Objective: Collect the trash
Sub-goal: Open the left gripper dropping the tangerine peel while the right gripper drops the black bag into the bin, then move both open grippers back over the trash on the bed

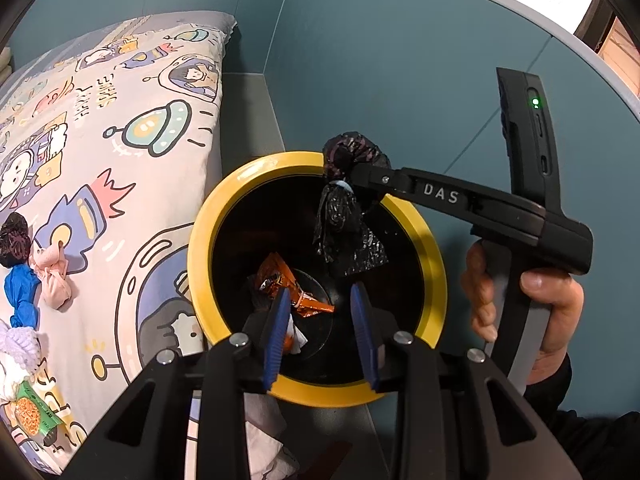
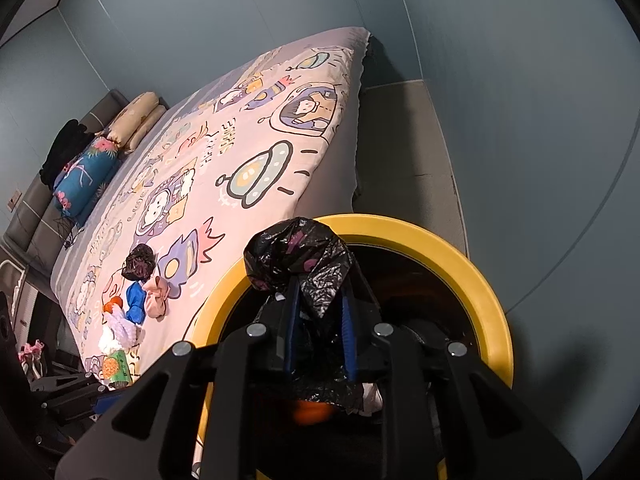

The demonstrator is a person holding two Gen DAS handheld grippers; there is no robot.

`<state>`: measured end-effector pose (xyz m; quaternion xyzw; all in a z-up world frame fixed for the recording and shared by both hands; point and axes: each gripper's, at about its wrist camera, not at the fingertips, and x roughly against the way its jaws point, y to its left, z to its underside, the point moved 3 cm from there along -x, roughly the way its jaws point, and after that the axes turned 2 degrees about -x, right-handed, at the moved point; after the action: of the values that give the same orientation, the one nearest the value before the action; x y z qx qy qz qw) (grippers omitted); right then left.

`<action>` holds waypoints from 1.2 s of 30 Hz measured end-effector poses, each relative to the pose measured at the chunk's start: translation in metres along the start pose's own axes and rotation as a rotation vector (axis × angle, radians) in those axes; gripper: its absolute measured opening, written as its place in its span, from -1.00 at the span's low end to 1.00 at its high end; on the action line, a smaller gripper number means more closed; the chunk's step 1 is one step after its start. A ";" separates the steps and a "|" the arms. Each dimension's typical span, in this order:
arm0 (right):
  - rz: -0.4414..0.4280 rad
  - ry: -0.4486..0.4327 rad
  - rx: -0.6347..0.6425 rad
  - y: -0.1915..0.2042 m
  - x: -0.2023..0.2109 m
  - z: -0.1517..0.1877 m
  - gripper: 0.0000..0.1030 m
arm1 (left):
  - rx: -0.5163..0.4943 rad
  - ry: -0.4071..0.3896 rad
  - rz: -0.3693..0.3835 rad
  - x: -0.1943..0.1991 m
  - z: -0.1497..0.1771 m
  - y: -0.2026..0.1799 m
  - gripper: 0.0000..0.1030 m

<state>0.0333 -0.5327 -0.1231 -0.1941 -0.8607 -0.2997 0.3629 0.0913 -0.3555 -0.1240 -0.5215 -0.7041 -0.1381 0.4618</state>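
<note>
A round bin with a yellow rim (image 1: 208,216) and black inside stands on the floor beside the bed; its rim also shows in the right wrist view (image 2: 472,280). An orange wrapper (image 1: 286,280) and white paper lie at its bottom. My right gripper (image 1: 352,178) is shut on a knotted black plastic bag (image 1: 344,224) and holds it over the bin's opening; the bag fills the space between its blue pads in its own view (image 2: 304,264). My left gripper (image 1: 320,320) is open and empty just above the bin's near rim.
On the cartoon-print bed sheet (image 1: 132,128) lie another black bag (image 1: 14,236), a blue bag (image 1: 22,288), a pink knotted bag (image 1: 56,276), white items and a green snack packet (image 1: 34,416). Pillows (image 2: 132,120) sit at the headboard. Blue-grey walls stand behind the bin.
</note>
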 end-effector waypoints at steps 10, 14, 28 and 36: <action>-0.008 -0.009 -0.028 -0.005 0.006 -0.002 -0.26 | 0.051 -0.037 -0.042 0.019 0.006 0.022 -0.03; -0.015 -0.018 -0.016 -0.001 0.011 -0.003 -0.26 | 0.069 -0.064 -0.071 0.033 0.008 0.034 0.13; -0.066 0.011 0.105 0.055 0.012 0.002 -0.14 | 0.178 -0.127 -0.188 0.082 0.031 0.097 0.42; -0.108 0.059 0.175 0.097 -0.004 0.011 -0.12 | 0.256 -0.142 -0.273 0.111 0.051 0.146 0.46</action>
<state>0.0842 -0.4539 -0.0959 -0.1058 -0.8817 -0.2480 0.3871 0.1881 -0.1922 -0.1049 -0.3665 -0.8109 -0.0716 0.4506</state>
